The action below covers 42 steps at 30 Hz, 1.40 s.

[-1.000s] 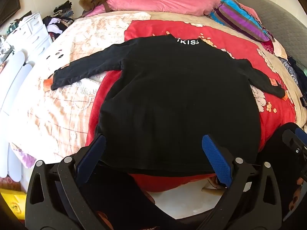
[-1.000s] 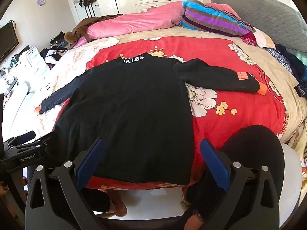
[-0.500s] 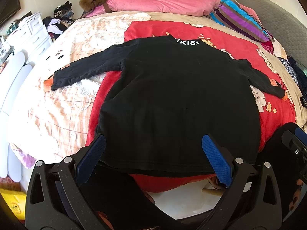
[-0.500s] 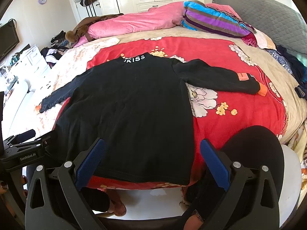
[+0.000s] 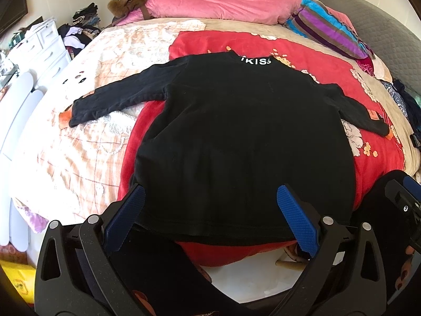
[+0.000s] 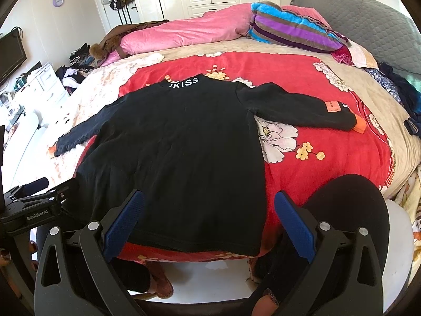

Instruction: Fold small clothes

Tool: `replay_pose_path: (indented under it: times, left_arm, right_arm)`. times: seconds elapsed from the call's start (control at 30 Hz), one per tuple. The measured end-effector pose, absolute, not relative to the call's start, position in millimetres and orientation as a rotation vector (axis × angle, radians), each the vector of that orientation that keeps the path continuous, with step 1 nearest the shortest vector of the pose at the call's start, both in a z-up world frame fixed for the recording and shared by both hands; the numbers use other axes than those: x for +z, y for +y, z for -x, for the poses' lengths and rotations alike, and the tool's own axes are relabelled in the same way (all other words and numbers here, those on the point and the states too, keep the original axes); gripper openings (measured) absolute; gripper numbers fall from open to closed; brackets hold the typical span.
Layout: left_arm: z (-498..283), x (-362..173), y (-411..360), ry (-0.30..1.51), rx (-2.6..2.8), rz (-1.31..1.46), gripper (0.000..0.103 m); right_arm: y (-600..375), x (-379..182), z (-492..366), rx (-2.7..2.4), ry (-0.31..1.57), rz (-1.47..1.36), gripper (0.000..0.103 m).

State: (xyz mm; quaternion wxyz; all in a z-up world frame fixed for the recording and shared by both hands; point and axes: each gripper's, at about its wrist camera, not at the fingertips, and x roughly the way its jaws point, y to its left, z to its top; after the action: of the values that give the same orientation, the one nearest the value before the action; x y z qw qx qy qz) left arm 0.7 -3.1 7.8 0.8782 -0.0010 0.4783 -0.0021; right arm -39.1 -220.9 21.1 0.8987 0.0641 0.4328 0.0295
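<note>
The black long-sleeved top lies spread flat and back-up on the red floral blanket of the bed, its long axis running from the hem at 6 o'clock to the lettered collar at 12 o'clock. One sleeve reaches toward 10 o'clock onto the pale quilt; the other sleeve runs toward 2 o'clock, ending in an orange cuff.

The left gripper hangs just short of the hem, jaws spread wide and holding nothing. The right gripper hangs likewise at the hem's right corner, also wide and empty.

Judging by this, a fold probably starts with the sleeves: the left gripper is nearer the 10 o'clock sleeve, the right nearer the cuffed one.
</note>
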Motion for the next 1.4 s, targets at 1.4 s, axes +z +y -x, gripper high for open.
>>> replay_pose_path:
  times: [1.4]
  left_arm:
    - [-165.1, -15.1, -60.0, 0.987, -0.005, -0.016, 0.094]
  right_arm:
    - [-404.8, 0.6, -127.7, -0.385, 0.818, -0.344, 0.099]
